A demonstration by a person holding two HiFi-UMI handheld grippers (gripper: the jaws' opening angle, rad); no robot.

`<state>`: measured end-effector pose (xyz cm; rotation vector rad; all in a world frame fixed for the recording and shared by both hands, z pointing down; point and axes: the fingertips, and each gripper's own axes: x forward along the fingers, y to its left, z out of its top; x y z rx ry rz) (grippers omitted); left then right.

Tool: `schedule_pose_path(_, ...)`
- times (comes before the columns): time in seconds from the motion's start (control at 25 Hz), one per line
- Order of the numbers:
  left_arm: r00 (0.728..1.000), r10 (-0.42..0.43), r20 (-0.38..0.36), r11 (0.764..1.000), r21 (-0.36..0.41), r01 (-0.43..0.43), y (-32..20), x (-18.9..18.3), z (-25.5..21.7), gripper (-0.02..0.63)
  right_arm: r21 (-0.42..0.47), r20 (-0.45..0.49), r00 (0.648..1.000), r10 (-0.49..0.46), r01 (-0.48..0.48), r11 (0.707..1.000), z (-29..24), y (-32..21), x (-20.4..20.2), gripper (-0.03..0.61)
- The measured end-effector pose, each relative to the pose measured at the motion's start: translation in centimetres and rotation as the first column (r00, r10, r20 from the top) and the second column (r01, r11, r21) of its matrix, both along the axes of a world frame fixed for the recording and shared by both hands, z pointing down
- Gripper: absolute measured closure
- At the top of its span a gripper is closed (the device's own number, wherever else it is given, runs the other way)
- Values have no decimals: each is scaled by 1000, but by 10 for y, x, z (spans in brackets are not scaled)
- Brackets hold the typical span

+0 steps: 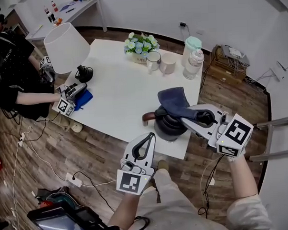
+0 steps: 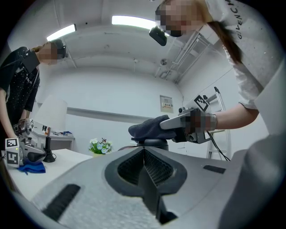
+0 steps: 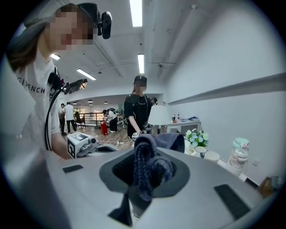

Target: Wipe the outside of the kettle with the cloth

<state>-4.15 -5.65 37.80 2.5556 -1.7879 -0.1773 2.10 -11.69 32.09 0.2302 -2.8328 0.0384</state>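
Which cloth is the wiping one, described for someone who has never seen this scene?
Start at the white table; a dark kettle stands at its near edge. The cloth lies draped over the kettle's top, pinched in the right gripper. It is dull slate blue, unlike the brighter blue cloth lying far off beside the white lamp.

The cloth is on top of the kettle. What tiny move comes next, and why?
Probably draw the right gripper down the side of the kettle. It is shut on the cloth, which lies only over its top, so the sides aren't being rubbed yet. The left gripper is shut, empty.
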Motion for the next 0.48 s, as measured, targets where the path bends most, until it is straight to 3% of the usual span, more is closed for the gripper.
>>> schedule_pose_path(0.48, 996, 82, 16, 997, 10, -82, 21, 26, -7, 604, -49, 16, 999, 31, -30, 998, 6, 48, 29, 512)
